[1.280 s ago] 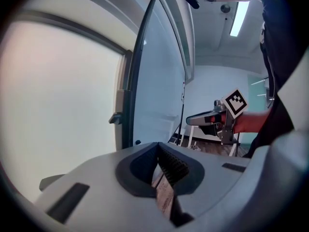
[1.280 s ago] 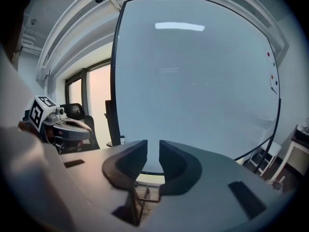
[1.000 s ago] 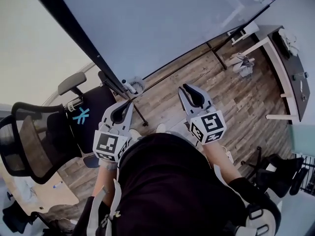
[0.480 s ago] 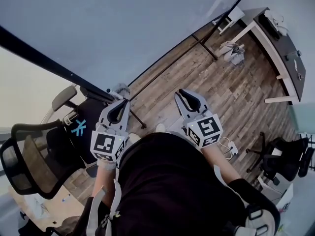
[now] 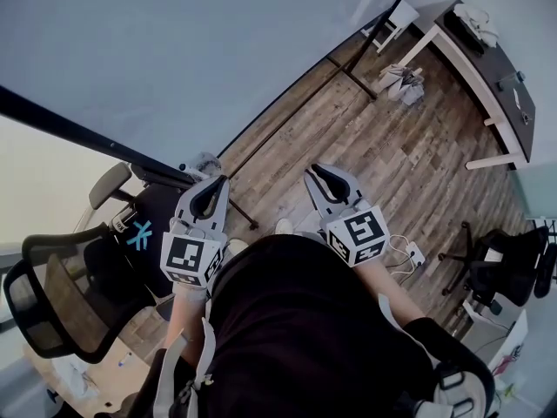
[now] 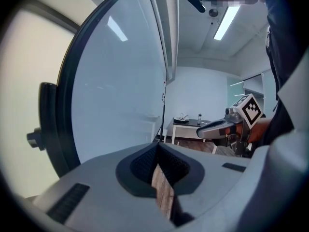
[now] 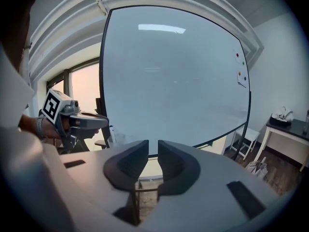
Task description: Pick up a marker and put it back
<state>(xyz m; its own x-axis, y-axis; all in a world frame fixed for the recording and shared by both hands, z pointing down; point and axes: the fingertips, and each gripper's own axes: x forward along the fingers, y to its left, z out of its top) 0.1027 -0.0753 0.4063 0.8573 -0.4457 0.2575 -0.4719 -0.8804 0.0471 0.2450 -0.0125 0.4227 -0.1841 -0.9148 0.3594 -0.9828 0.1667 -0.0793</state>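
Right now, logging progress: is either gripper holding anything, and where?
Nothing is held: left gripper jaws together, empty; right gripper jaws slightly apart, empty.

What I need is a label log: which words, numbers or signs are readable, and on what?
No words or numbers are readable.
Light-blue crossed sign, no letters: black chair.
Black-and-white square patterns, not text: left gripper, right gripper.
Whiteboard: blank.

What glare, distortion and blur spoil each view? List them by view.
Left gripper view: the ceiling light glares and throws a streak on the whiteboard; the fisheye lens bows the board's frame, and the corners fall dark. Right gripper view: another light streak on the board, which bulges round; the window is washed out. Head view: even light, wooden floor sharp.
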